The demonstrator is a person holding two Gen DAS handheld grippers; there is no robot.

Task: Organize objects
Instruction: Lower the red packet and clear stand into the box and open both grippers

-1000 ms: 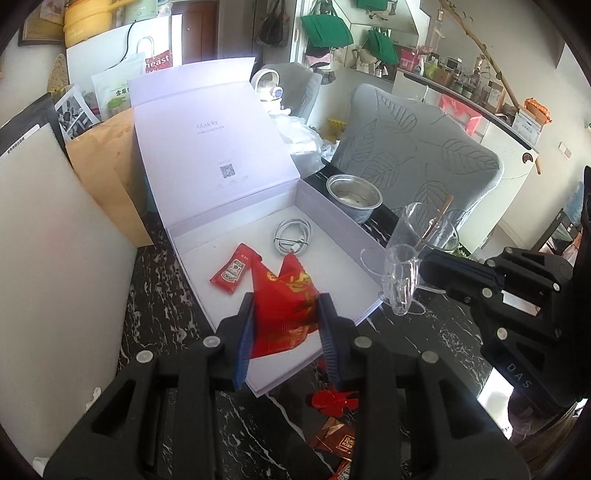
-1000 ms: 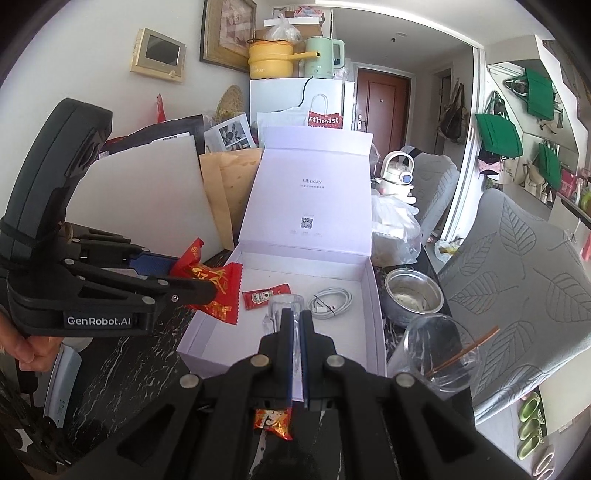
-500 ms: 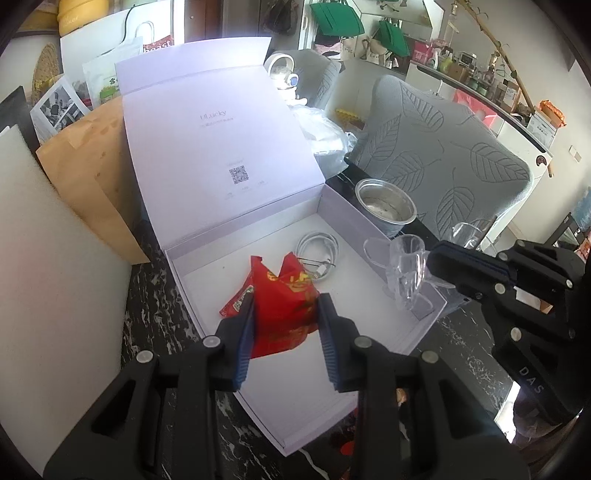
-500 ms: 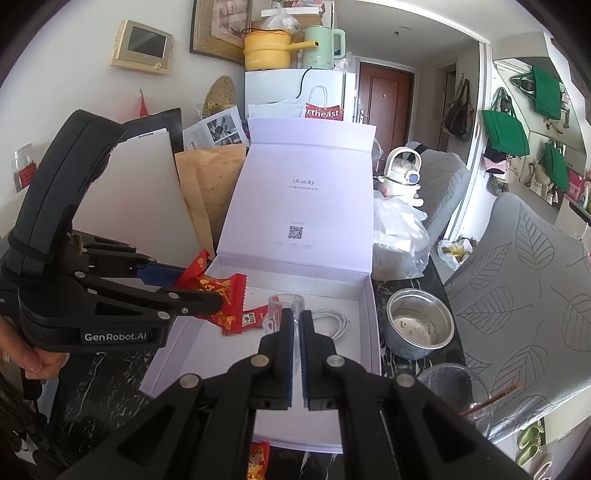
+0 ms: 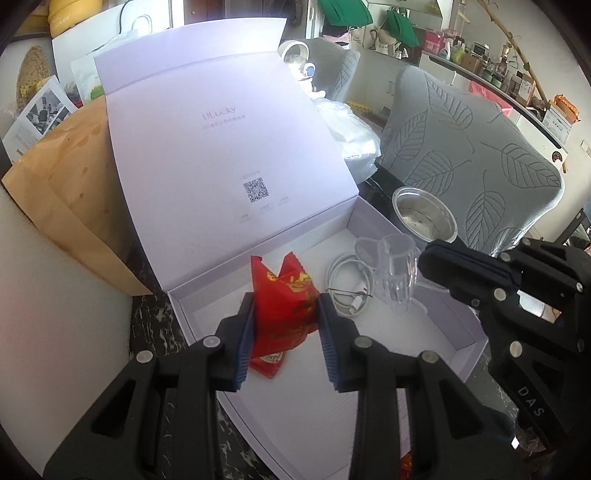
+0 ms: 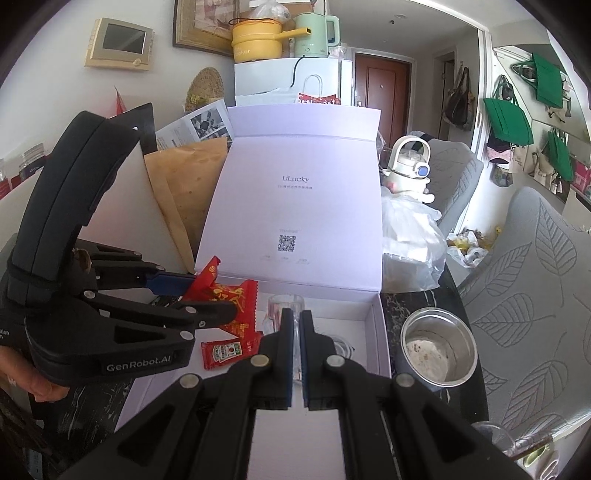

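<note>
place: home | signs: fridge (image 6: 288, 79) topped by kettle (image 6: 314, 35), leaf-print chair (image 5: 472, 147), hanging tote bags (image 6: 506, 118)

Count, both views:
- White gift box (image 5: 458, 343), lid open: 1.
- Red snack packets (image 5: 286, 302): 1.
- Ketchup sachets (image 6: 225, 352): 1.
- Clear glass mugs (image 5: 393, 275): 1.
- White coiled cables (image 5: 345, 286): 1.
- Steel bowls (image 6: 437, 345): 1.
- Grey leaf-print chairs (image 5: 476, 155): 2.
- Brown paper bags (image 5: 70, 181): 1.
- Grippers: 2, left gripper (image 5: 286, 319), right gripper (image 6: 296, 321).
</note>
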